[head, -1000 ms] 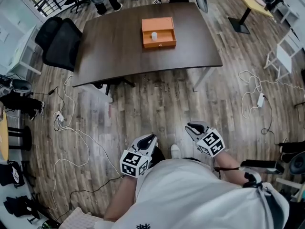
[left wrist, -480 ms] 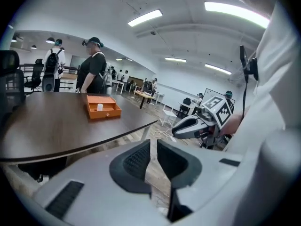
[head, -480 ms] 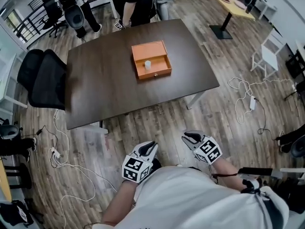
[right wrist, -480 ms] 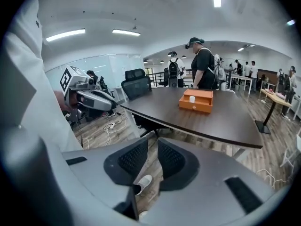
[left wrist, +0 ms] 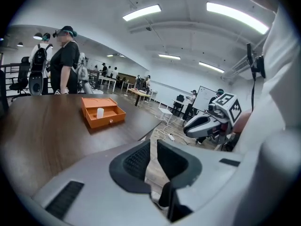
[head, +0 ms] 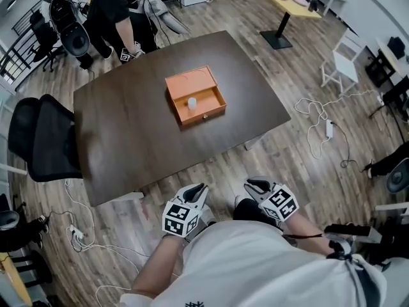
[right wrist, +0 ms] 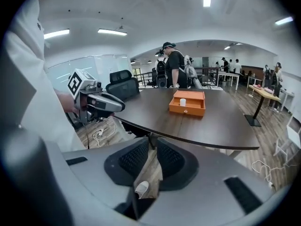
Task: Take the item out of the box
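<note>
Overhead, one white item (head: 192,102) sits inside one open orange box (head: 206,114) on the table (head: 128,139), its details too small to read. Left gripper (head: 200,188) and right gripper (head: 253,185) hang empty, jaws barely parted.

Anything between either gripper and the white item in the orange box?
Nothing visible. The orange box lies open with the white item exposed; only table and floor separate it from the left gripper and right gripper.
</note>
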Available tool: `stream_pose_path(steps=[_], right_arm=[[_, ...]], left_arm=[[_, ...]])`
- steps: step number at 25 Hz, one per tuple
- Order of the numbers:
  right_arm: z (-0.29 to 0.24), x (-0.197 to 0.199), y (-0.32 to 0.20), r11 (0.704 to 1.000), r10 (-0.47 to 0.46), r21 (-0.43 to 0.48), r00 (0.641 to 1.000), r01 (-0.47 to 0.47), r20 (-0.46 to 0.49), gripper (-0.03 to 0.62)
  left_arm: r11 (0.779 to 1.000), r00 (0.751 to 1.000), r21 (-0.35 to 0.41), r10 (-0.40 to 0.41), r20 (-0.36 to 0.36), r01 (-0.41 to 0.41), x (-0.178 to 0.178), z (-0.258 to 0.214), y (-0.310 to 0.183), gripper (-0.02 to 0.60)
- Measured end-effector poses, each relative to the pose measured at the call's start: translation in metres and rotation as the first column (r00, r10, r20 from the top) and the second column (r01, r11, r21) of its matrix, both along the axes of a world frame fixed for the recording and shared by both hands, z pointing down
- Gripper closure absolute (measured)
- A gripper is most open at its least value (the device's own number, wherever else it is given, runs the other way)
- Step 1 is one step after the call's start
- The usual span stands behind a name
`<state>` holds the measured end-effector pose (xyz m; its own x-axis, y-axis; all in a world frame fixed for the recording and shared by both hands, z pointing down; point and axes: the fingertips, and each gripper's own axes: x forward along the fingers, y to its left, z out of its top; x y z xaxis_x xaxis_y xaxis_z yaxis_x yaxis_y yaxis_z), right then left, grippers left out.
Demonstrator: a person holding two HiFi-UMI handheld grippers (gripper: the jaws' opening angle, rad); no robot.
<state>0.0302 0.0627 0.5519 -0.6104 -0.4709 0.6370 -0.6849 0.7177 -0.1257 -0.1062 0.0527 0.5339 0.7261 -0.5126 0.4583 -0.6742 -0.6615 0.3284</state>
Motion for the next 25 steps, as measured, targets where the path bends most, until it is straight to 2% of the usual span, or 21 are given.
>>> stream_pose_path(steps=[6,12,17,25], right_arm=[[0.008,0.024,-0.069,1.0,0.019,-0.003,1.0,-0.019,0.005,0.554],[0.013,0.041,-0.146,0.998,-0.058,0.001,0.998,0.058,0.019,0.589],[0.011,0.069,-0.212,0.986,-0.168,-0.003,0.986,0.168,0.013,0.591],[0.024,0.111,-0.289,0.968,-0.244,-0.056,0.969,0.245,0.022,0.591]], left_arm=[[1.0,1.0,0.006,0.012,0.022,-0.012,0.025,0.008,-0.073,0.526],[0.995,0.993,0.003,-0.099,0.058,0.099,0.032,0.017,-0.153,0.519],[0.97,0.965,-0.019,-0.24,0.108,0.243,0.046,0.024,-0.226,0.482],[0.92,0.905,-0.037,-0.377,0.197,0.391,0.051,0.046,-0.329,0.439]])
